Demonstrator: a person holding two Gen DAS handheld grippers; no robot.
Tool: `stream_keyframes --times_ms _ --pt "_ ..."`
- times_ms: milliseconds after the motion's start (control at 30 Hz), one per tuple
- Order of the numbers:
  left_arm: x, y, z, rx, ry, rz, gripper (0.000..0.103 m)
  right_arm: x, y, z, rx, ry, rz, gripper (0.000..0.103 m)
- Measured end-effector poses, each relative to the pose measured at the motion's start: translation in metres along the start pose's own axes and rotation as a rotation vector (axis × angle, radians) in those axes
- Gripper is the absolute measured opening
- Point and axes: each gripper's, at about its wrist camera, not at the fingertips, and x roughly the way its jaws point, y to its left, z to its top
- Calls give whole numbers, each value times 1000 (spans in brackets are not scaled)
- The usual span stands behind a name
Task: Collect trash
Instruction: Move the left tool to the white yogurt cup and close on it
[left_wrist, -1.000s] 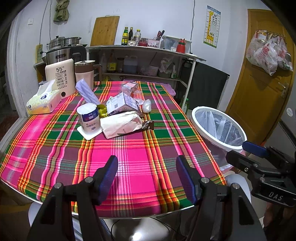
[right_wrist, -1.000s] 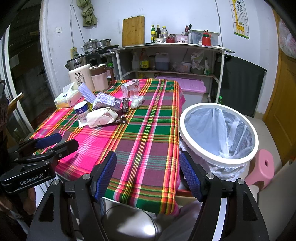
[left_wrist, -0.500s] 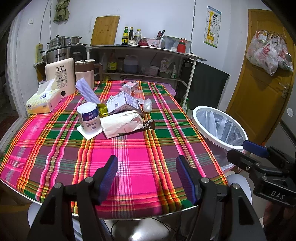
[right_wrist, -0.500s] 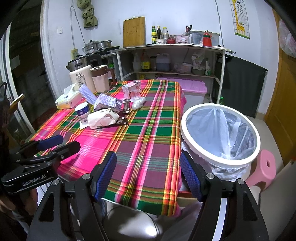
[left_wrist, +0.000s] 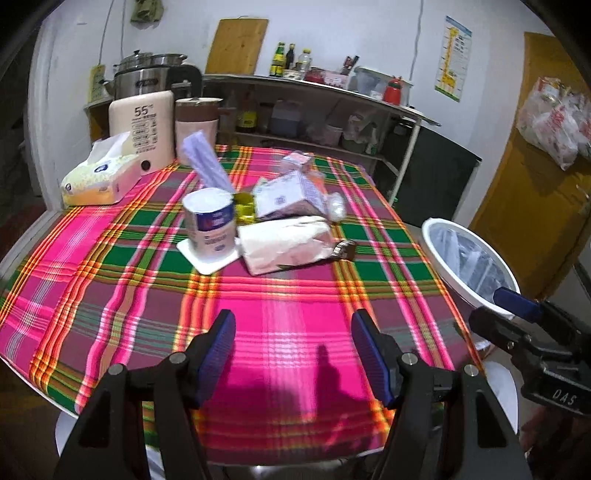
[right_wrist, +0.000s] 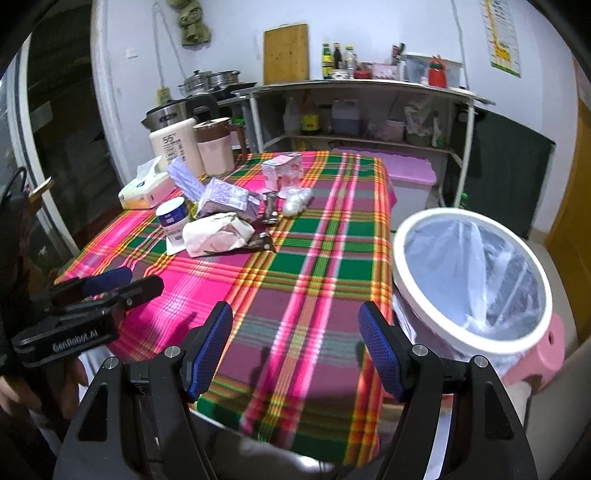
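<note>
A pile of trash lies mid-table on the plaid cloth (left_wrist: 288, 295): a crumpled white paper bag (left_wrist: 286, 243) (right_wrist: 216, 234), a purple carton (left_wrist: 286, 195) (right_wrist: 227, 199), a dark wrapper (left_wrist: 343, 249) (right_wrist: 264, 242), a pink box (right_wrist: 282, 173) and a clear plastic wad (right_wrist: 295, 197). A white bin with a plastic liner (left_wrist: 467, 258) (right_wrist: 472, 277) stands off the table's right side. My left gripper (left_wrist: 293, 350) is open and empty over the near table edge. My right gripper (right_wrist: 295, 349) is open and empty near the table's front right corner, beside the bin.
A white can on a coaster (left_wrist: 210, 229), a tissue pack (left_wrist: 98, 175), a cream kettle (left_wrist: 142, 127) and a pink jug (left_wrist: 195, 122) stand at the table's left and back. A shelf with bottles (right_wrist: 354, 107) is behind. A pink stool (right_wrist: 546, 354) sits by the bin.
Both grippers have moved forward toward the table and its trash pile; the table looks nearer. Both stay open and empty.
</note>
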Motion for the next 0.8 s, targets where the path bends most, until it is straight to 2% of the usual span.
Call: stream_keyframes --times_ms 367,800 --pt "31 44 27 -63 3 72 67 39 7 24 -22 21 56 71" --pt "67 65 52 -111 22 60 67 79 13 54 -72 25 100 71"
